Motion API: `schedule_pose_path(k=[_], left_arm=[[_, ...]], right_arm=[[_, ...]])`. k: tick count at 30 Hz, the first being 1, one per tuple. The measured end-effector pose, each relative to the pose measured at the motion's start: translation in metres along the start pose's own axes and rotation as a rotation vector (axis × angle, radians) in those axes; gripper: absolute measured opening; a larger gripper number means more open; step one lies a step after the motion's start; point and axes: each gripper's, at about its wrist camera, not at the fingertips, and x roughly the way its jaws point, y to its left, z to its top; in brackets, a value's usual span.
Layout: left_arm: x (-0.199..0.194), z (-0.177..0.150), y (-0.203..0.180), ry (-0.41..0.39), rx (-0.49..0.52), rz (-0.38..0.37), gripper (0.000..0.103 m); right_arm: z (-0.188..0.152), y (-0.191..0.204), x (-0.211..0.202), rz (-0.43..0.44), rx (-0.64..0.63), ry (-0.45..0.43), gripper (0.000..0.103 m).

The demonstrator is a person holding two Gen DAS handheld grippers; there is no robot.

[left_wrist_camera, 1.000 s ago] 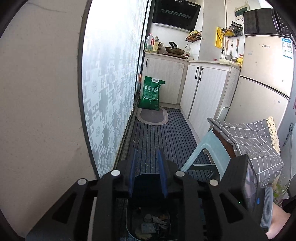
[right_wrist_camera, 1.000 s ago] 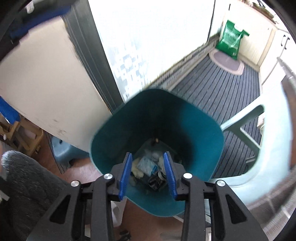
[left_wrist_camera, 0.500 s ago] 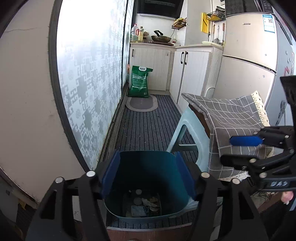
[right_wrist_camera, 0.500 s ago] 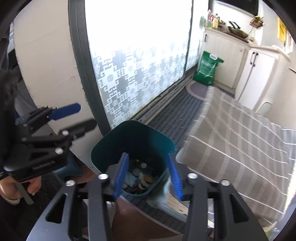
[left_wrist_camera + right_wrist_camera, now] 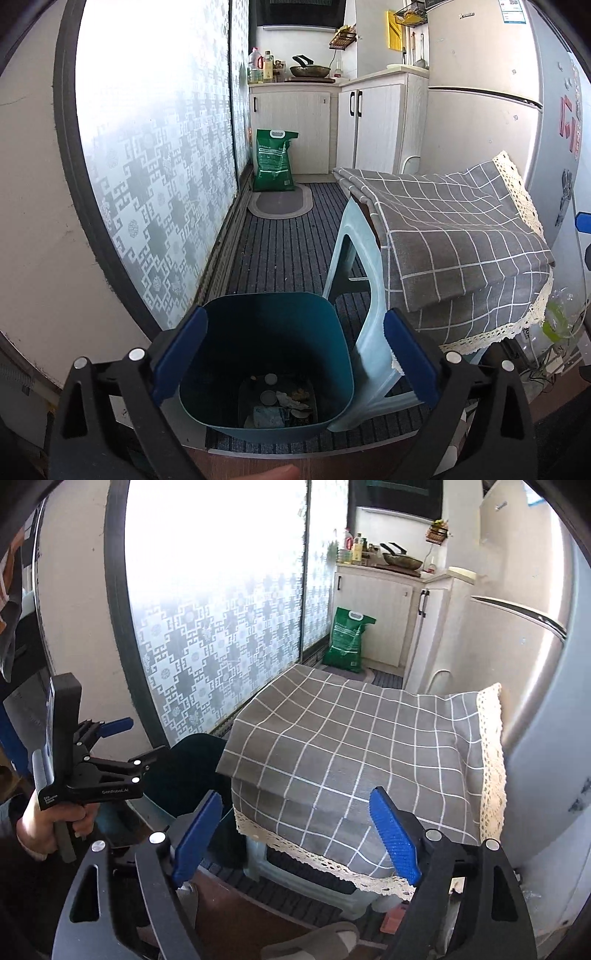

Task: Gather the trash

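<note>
I am looking down my left gripper [image 5: 291,358] at a teal trash bin [image 5: 266,365] standing on the dark striped floor mat [image 5: 284,243], just beside a pale plastic stool [image 5: 365,354]. Its 2 blue jaws have just been opening and now stand spread wide, framing the bin's rim without touching it, nothing between them. The trash [image 5: 282,402], a few round caps, crumpled scraps and a small packet, lies at the bottom of the bin, so I judge this load is delivered. My right gripper [image 5: 295,834] has also just been opening; its 2 jaws are spread and empty, aimed over the grey checked cloth [image 5: 354,753] that drapes the stool, probably to search for more litter. From that view, a hand [image 5: 40,827] grips the left gripper's handle low at the left, near the bin.
</note>
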Motion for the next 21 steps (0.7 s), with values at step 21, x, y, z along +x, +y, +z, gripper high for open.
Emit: schedule_pose_path(k=[21], left_arm=[[-0.025, 0.013, 0.004, -0.036, -0.040, -0.027, 0.098]], right_arm=[[-0.025, -0.004, 0.000, 0.041, -0.021, -0.014, 0.085]])
